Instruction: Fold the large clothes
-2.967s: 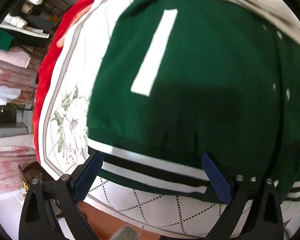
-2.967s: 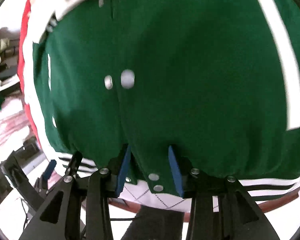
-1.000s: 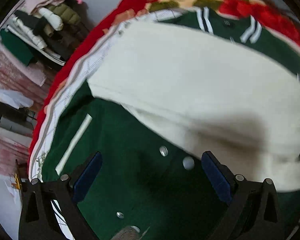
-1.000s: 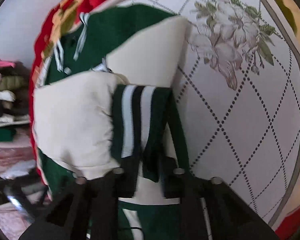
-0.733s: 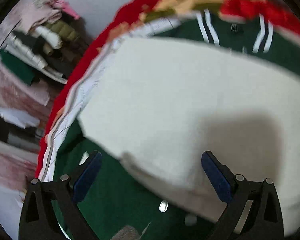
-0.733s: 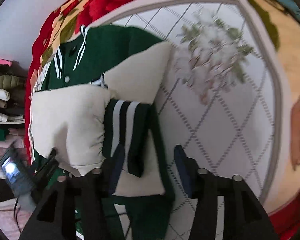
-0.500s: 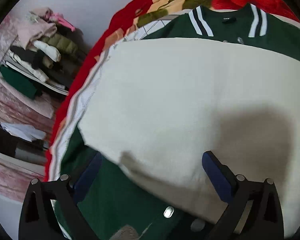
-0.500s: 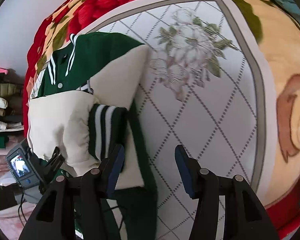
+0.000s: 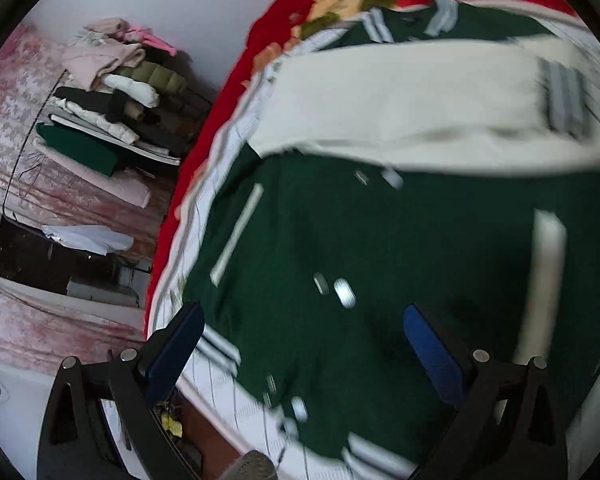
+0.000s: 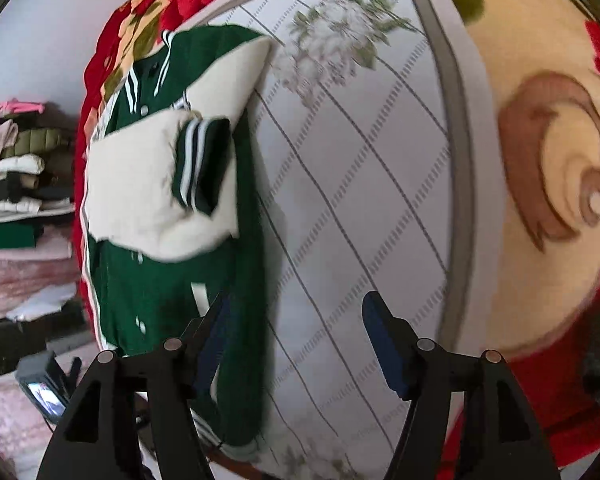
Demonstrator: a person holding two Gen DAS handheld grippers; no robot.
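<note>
A green varsity jacket (image 9: pixel 380 248) with snap buttons lies flat on the bed. Its cream sleeves (image 9: pixel 400 112) are folded across the chest, and a striped cuff (image 9: pixel 562 100) lies at the right. My left gripper (image 9: pixel 300 344) is open and empty above the jacket's lower front. In the right wrist view the jacket (image 10: pixel 172 280) lies at the left, with the cream sleeve (image 10: pixel 140 192) and striped cuff (image 10: pixel 202 164) on top. My right gripper (image 10: pixel 296 340) is open and empty, over the jacket's right edge and the bedspread.
The bed has a white diamond-pattern spread (image 10: pixel 360 200) with a flower print, on a red floral blanket (image 10: pixel 540 160). A shelf with stacked folded clothes (image 9: pixel 112 92) stands beyond the bed's left side. The left gripper's body (image 10: pixel 44 388) shows at the lower left.
The right gripper let go of the striped cuff, opened and drew back to the right. The left gripper pulled back from over the cream sleeve to the jacket's lower front.
</note>
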